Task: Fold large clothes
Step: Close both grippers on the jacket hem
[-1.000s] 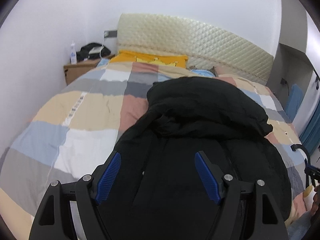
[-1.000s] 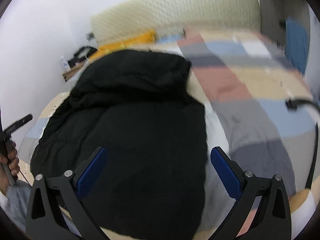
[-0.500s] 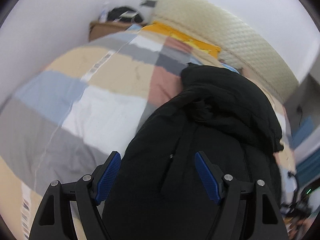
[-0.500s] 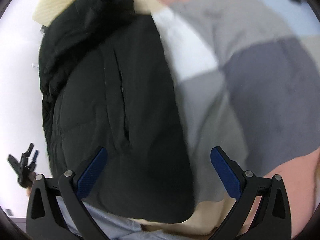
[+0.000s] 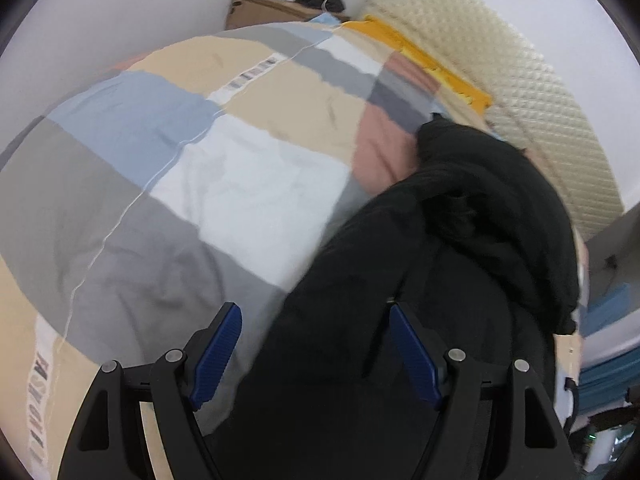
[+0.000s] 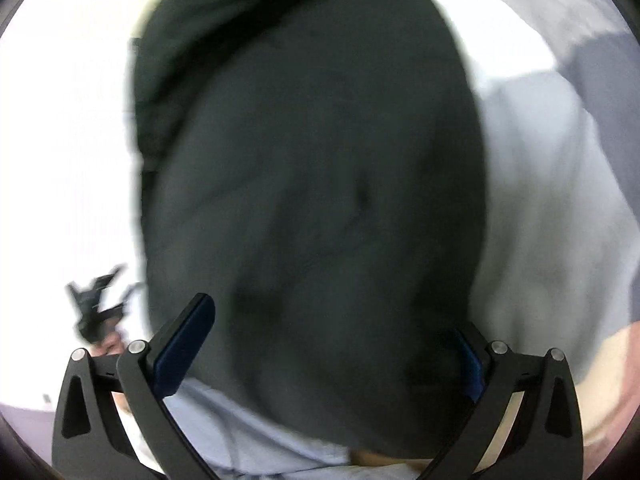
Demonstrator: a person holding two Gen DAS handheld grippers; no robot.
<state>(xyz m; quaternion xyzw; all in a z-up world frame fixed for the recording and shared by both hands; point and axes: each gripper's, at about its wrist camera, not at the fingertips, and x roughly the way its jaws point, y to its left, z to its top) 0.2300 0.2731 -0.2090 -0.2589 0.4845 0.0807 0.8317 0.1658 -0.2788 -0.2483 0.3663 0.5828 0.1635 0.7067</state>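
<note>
Patchwork bedding point(image 5: 168, 184) carries a black coat point(image 5: 460, 248), its hood toward the headboard point(image 5: 532, 92). Both the left gripper point(image 5: 316, 344) and right gripper point(image 6: 332, 348) gape over the coat's near hem, gripping nothing

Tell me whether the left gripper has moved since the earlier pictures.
Yes. The left gripper has dropped toward the black jacket and rolled: the headboard, level across the top before, now slants down the right side.

Lettering on the bed cover

I'm seeing blurred dark letters along the patchwork duvet point(image 5: 168, 168) at its near left edge, unreadable.
</note>
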